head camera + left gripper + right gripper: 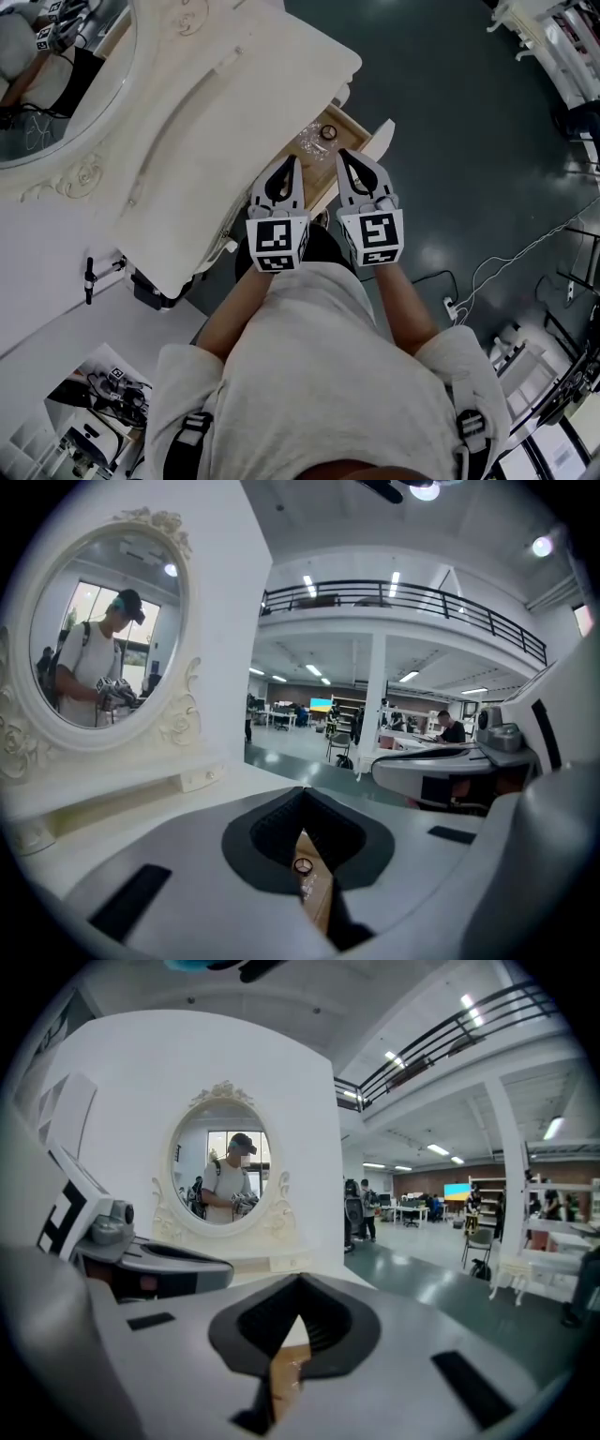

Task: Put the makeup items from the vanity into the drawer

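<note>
The white vanity's drawer (379, 137) stands pulled out, and its wooden bottom shows. Inside lie a small round black-rimmed item (328, 132) and some clear-wrapped makeup items (308, 142). My left gripper (288, 161) and right gripper (344, 155) hover side by side just above the near end of the drawer. Both are shut with nothing in them. In the left gripper view the jaw tips of the left gripper (302, 792) meet, and the round item (303, 865) shows below them. In the right gripper view the right gripper (300, 1284) is shut over the drawer's wood (284, 1372).
The vanity top (234, 103) reaches left, with its oval mirror (56, 84) at the upper left. A cable and power strip (450, 305) lie on the dark floor to the right. More white furniture (553, 37) stands at the far upper right.
</note>
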`<state>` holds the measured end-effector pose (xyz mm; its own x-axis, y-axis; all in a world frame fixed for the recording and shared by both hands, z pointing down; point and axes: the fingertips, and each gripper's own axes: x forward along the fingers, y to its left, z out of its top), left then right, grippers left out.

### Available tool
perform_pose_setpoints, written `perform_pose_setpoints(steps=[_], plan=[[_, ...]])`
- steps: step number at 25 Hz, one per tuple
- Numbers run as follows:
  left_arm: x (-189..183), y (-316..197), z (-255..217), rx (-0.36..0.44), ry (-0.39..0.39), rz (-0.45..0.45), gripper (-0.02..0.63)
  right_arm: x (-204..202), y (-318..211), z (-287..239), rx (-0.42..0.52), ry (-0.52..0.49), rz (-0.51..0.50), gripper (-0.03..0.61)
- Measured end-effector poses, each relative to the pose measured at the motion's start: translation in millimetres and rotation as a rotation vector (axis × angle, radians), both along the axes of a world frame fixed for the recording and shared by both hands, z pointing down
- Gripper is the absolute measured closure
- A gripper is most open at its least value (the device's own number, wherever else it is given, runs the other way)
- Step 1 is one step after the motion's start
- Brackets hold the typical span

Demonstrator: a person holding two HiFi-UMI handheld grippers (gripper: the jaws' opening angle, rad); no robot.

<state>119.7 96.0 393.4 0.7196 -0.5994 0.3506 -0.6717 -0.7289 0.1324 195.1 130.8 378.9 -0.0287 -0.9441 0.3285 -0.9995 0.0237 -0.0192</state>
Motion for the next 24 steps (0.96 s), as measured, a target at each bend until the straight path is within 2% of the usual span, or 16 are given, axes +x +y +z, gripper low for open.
perform_pose_setpoints(steps=[13, 24], plan=[[21.0, 12.5, -7.9, 0.012, 0.002, 0.075, 0.607, 17.2, 9.9, -12.5, 0.038, -0.01, 0.06, 0.565], [25.9, 18.7, -10.8, 0.015, 0.003, 0.098, 0.607, 17.6, 12.9, -15.8, 0.042, -0.009, 0.068, 0.565]])
